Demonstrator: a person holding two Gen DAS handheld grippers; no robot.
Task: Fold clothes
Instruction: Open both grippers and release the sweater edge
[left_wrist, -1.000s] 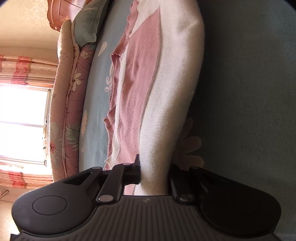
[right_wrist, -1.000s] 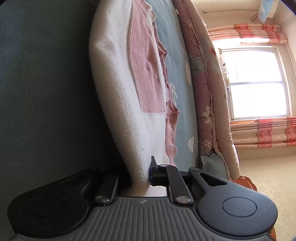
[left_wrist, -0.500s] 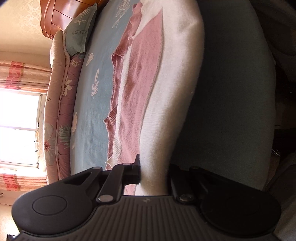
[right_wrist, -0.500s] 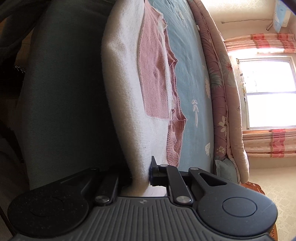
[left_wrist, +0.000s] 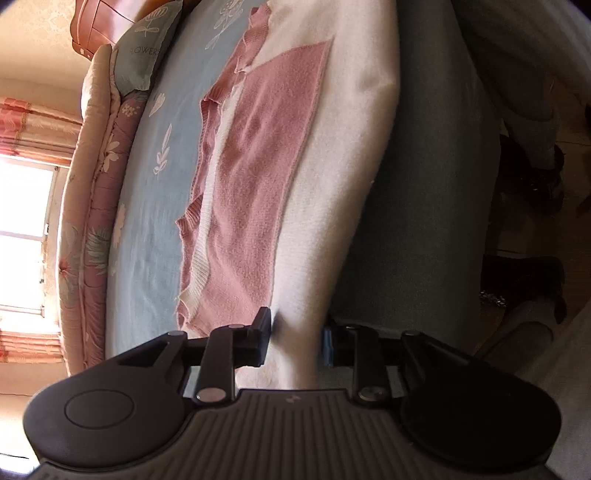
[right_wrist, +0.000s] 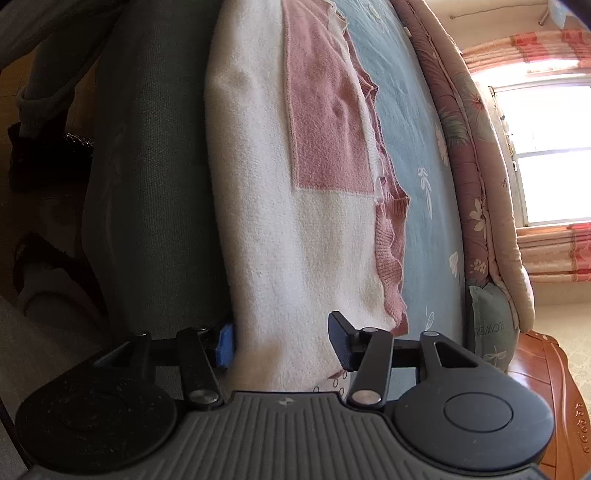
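Note:
A white sweater (left_wrist: 332, 184) with a pink panel (left_wrist: 266, 184) lies folded on the light blue bed sheet (left_wrist: 159, 221), its folded edge near the bed's side. My left gripper (left_wrist: 297, 338) is at that white edge. Its jaws are opening, with the cloth still lying between them and no longer pinched. In the right wrist view the same sweater (right_wrist: 295, 240) runs away from my right gripper (right_wrist: 282, 341). Its jaws are also opening, standing wide on either side of the white fold, which rests on the bed.
A rolled pink floral quilt (left_wrist: 92, 221) (right_wrist: 472, 147) lines the far side of the bed. A green pillow (left_wrist: 144, 51) and a wooden headboard (left_wrist: 99, 22) sit at one end. The dark green bed side (left_wrist: 424, 184) drops to the floor, where a person's slippered feet (left_wrist: 528, 177) stand.
Both grippers, shut on the sweater's white fold in the earlier frames, now stand apart from it. The fold has settled flatter on the bed, and both views have drawn back.

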